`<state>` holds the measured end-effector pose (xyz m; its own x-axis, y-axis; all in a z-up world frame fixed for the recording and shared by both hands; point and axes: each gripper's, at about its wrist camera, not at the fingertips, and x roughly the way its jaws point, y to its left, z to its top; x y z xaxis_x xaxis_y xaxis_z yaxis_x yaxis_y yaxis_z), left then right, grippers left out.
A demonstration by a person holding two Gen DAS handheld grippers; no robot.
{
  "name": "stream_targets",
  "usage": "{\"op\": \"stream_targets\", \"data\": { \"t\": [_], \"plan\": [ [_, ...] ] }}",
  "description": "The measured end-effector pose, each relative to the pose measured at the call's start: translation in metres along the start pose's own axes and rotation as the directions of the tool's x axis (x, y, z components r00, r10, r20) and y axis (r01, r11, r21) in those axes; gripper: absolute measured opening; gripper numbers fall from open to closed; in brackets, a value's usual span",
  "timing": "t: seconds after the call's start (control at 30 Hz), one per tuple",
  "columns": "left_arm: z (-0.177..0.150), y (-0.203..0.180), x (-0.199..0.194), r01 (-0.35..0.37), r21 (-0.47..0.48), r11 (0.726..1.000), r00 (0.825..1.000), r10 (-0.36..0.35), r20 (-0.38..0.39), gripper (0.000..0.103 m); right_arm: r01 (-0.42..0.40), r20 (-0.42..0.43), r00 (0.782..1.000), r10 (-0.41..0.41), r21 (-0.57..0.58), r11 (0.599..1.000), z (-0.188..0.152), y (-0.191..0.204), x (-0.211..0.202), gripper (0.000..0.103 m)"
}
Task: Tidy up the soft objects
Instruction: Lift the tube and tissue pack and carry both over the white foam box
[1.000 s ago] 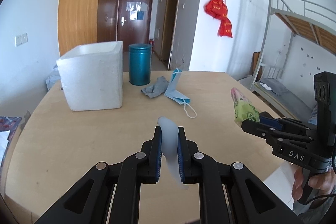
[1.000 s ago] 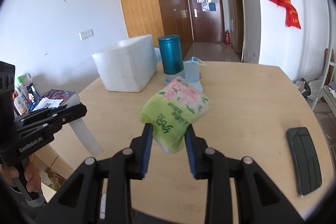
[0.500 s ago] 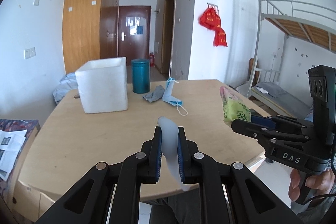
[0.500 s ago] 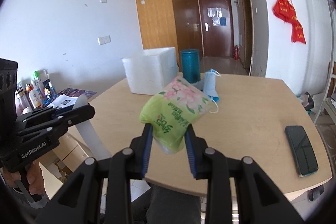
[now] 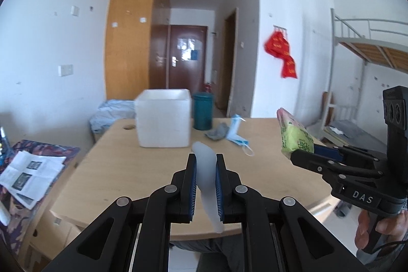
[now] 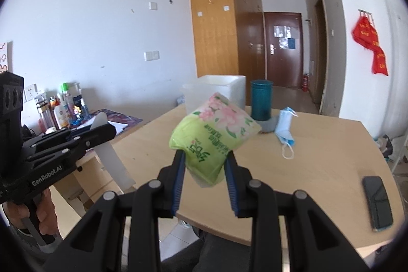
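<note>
Keep both tongs clamped, left tongs (image 5: 206, 176) on the translucent white soft strip (image 5: 207, 170), right tongs (image 6: 204, 171) on the green floral tissue pack (image 6: 213, 137), carrying both level toward the white foam box (image 5: 163, 119) at centre frame.

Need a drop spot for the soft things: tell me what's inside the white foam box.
Cannot tell. The white foam box is open-topped, but both views show only its outer walls and rim; the interior is hidden. Beside it stands a teal canister.

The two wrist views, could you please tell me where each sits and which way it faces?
Left wrist: behind the left hand-held gripper, shut on a translucent strip, facing the table; a hand shows at right.
Right wrist: behind the right hand-held gripper, shut on a green tissue pack; a hand shows at left.
Shared: white foam box, teal canister.
</note>
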<state>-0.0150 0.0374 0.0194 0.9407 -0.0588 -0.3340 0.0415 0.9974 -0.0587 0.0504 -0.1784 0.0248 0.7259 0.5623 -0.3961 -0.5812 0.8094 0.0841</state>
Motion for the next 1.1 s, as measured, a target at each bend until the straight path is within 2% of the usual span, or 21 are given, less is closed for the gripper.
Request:
{"op": "stream_targets", "data": {
  "t": [0.33, 0.63, 1.1],
  "plan": [
    [0.013, 0.032, 0.006, -0.105, -0.038, 0.994, 0.993, 0.106, 0.046, 0.014, -0.101, 0.010, 0.995, 0.102, -0.041, 0.994, 0.021, 0.020, 0.037, 0.035],
    [0.038, 0.057, 0.051, -0.146, -0.051, 0.988, 0.988, 0.148, 0.032, 0.014, -0.109, -0.006, 0.994, 0.109, -0.050, 0.993, 0.051, 0.017, 0.082, 0.035],
    [0.072, 0.080, 0.121, -0.134, -0.051, 0.990, 0.991, 0.134, -0.007, 0.014, -0.097, -0.024, 0.995, 0.096, -0.070, 0.993, 0.095, 0.006, 0.138, 0.035]
  ]
}}
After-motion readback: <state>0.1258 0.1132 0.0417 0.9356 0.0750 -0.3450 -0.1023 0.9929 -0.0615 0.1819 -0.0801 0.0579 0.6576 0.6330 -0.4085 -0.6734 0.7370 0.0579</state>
